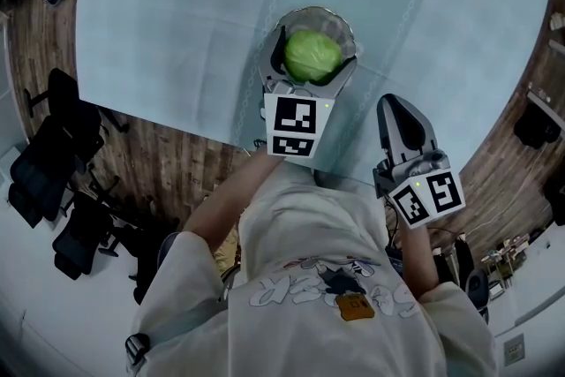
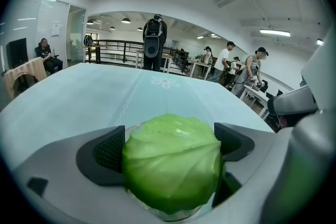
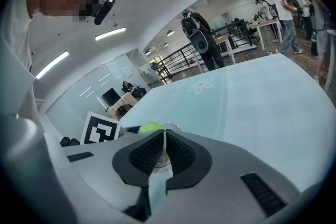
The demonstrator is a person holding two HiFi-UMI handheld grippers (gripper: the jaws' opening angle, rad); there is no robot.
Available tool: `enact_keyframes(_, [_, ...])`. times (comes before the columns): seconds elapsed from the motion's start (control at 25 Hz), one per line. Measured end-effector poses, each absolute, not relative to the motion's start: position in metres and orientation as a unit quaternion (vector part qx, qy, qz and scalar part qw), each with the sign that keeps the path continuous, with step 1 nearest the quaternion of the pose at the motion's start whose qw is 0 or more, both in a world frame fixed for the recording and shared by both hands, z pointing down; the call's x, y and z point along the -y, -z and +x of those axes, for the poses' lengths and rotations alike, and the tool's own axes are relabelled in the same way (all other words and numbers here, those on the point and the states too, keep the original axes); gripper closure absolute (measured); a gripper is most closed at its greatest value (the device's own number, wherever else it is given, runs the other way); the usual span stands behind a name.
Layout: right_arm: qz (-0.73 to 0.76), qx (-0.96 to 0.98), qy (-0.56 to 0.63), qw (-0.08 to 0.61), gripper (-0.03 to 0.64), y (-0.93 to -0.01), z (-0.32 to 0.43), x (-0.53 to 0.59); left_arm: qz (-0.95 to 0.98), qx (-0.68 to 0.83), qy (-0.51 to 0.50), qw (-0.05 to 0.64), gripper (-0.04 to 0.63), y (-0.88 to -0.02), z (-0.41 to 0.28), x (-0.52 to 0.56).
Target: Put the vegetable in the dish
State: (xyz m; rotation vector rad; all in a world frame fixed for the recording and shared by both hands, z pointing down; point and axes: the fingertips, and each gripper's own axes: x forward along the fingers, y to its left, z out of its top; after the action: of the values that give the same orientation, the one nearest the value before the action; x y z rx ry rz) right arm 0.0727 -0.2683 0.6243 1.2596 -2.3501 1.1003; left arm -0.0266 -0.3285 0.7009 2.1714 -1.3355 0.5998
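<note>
A round green cabbage (image 1: 312, 56) sits between the jaws of my left gripper (image 1: 314, 59), directly over a clear glass dish (image 1: 305, 13) on the table. In the left gripper view both dark pads press against the sides of the cabbage (image 2: 173, 162), and the rim of the dish (image 2: 173, 214) shows just beneath it. My right gripper (image 1: 399, 112) hangs near the table's front edge, to the right of the dish, shut with nothing in it. The right gripper view shows its pads (image 3: 178, 152) closed together, with the cabbage (image 3: 150, 126) beyond them.
A pale blue cloth covers the table (image 1: 177, 13). Black office chairs (image 1: 62, 154) stand on the wooden floor to the left. Several people stand at desks far behind the table (image 2: 152, 39).
</note>
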Motion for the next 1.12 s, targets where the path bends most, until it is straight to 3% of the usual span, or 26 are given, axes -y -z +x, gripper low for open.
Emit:
enact_keyframes(0.72, [0.437, 0.804, -0.384, 0.124, 0.584, -0.617, 0.072, 0.262, 0.802, 0.499, -0.209, 0.250, 0.066, -0.690, -0.029, 0.329])
enact_keyframes(1.12, [0.441, 0.810, -0.368, 0.119, 0.584, -0.608, 0.063, 0.258, 0.803, 0.512, -0.195, 0.232, 0.223, -0.669, -0.047, 0.316])
